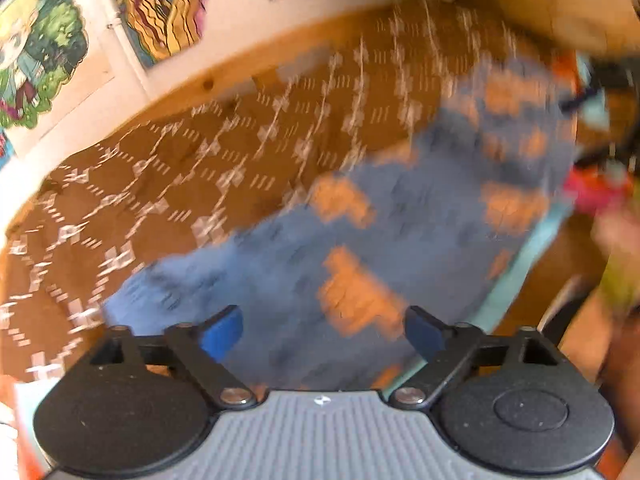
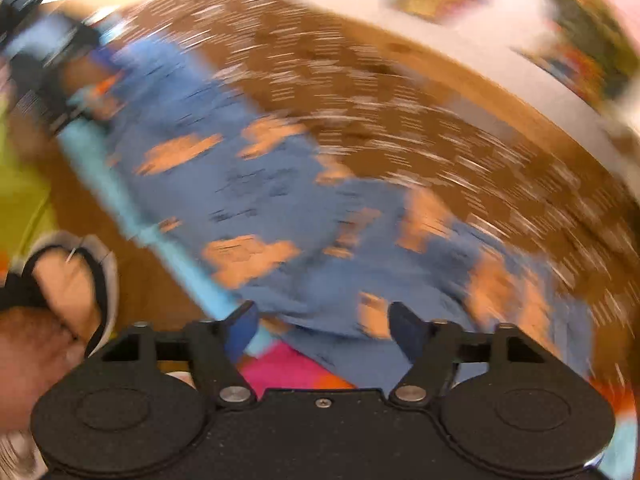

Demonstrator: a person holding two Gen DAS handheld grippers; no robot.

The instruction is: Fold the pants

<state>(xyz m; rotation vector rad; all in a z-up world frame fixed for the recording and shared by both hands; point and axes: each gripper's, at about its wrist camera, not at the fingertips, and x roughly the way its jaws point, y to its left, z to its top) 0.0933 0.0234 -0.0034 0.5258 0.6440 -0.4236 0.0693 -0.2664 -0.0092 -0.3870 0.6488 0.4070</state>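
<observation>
Blue pants (image 1: 400,216) with orange patches and a light blue waistband (image 1: 516,280) lie spread on a brown patterned cloth. They also show in the right wrist view (image 2: 304,208), with the waistband (image 2: 120,200) running down the left. My left gripper (image 1: 324,330) is open just above the pants, with nothing between its blue fingers (image 1: 224,332). My right gripper (image 2: 322,328) is open over the pants' near edge, close to the waistband end. Both views are motion-blurred.
The brown cloth with white marks (image 1: 168,184) covers a wooden table (image 1: 224,76) against a white wall with colourful posters (image 1: 160,12). A person's hand (image 2: 60,292) shows at the left of the right wrist view. Pink fabric (image 2: 288,368) lies under the pants' near edge.
</observation>
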